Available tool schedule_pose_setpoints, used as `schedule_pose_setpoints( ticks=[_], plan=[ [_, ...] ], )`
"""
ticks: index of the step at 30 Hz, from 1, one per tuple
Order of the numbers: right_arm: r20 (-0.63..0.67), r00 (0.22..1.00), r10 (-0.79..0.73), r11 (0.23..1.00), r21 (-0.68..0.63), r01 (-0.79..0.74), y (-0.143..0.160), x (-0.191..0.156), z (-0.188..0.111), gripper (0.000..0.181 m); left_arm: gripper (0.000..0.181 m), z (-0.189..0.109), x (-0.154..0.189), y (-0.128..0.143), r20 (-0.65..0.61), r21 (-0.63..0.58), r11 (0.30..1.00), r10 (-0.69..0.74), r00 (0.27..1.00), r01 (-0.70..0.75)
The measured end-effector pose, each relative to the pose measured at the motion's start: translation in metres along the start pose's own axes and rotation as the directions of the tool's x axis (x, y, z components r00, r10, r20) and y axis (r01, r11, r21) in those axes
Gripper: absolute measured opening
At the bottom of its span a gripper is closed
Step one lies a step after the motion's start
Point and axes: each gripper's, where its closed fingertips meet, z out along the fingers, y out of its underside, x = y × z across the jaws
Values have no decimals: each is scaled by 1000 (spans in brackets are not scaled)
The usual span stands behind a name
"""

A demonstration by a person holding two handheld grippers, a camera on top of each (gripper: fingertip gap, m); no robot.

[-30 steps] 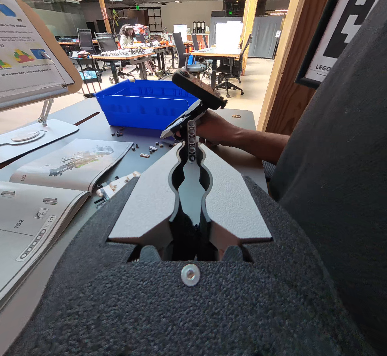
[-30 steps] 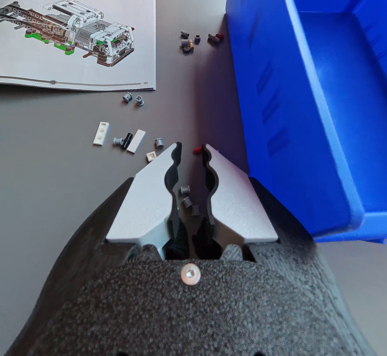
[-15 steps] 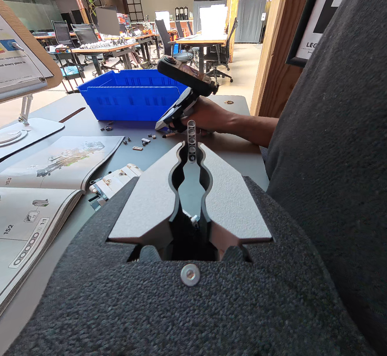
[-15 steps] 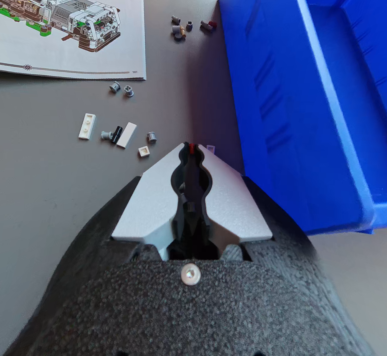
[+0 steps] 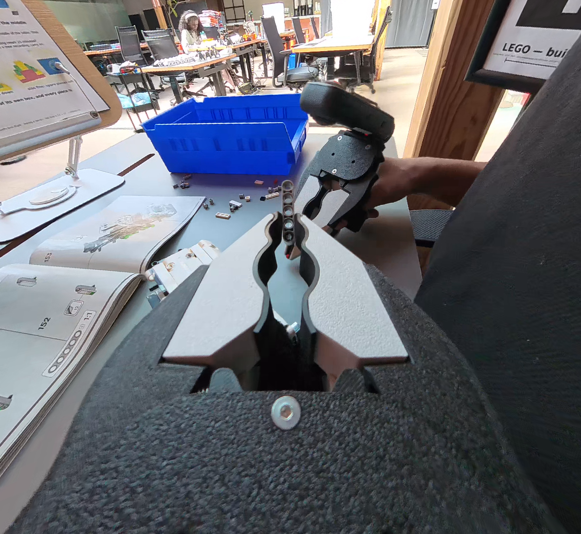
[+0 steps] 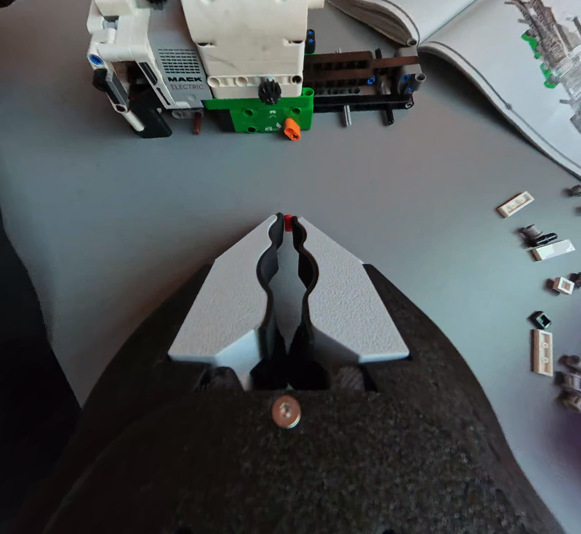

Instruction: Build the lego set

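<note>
My left gripper (image 5: 287, 220) is shut on a dark grey beam with holes (image 5: 287, 204), held upright above the table. My right gripper (image 6: 286, 218) is shut on a small red pin (image 6: 287, 222) at its tips. In the left wrist view the right gripper (image 5: 294, 251), held by a hand, points down just behind the beam, and the red pin (image 5: 287, 255) shows in the gap between my left fingers. The part-built white, green and black truck model (image 6: 239, 47) lies on the table ahead of the right gripper. Its white end (image 5: 182, 267) shows beside my left finger.
A blue bin (image 5: 229, 141) stands at the back of the grey table. An open instruction booklet (image 5: 110, 236) lies at the left, also in the right wrist view (image 6: 471, 31). Several small loose pieces (image 6: 540, 251) lie scattered before the bin. A sheet on a stand (image 5: 47, 63) stands far left. The left gripper's tips are roughly 15 cm from the right gripper's.
My right gripper shut on the red pin beside the bin, lifted it and swung over to face the truck model, close to the beam. My left gripper kept its hold.
</note>
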Motion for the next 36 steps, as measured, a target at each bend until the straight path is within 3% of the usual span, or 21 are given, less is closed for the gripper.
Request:
schedule_pose_setpoints(
  ticks=[6, 12, 15, 17, 19, 23, 36],
  plan=[
    [0, 1000, -16, 999, -41, 16, 10, 3, 3, 5, 6, -1, 1, 6, 38, -27, 1000, 5, 999, -4],
    [-10, 1000, 16, 1000, 3, -16, 5, 7, -3, 9, 6, 1, 3, 8, 30, -36, 999, 1, 1000, 0],
    [-171, 984, 59, 996, 77, -47, 3, 45, -29, 9, 6, 1, 0, 8, 27, -39, 999, 6, 1000, -5],
    [-348, 922, 170, 981, 151, -123, 11, 92, -56, 9, 6, -1, -2, 7, 25, -36, 999, 8, 1000, -7],
    [-516, 791, 330, 943, 223, -248, 29, 138, -82, 9, 6, -1, -4, 6, 18, -28, 1000, 0, 1000, 0],
    [-641, 620, 452, 886, 241, -396, 64, 174, -94, 14, 6, 1, -7, 10, 3, -33, 999, -3, 1000, 3],
    [-735, 546, 403, 871, 126, -475, 84, 187, -85, 16, 6, -2, 1, 17, -50, -10, 997, -75, 996, 74]
  ],
)
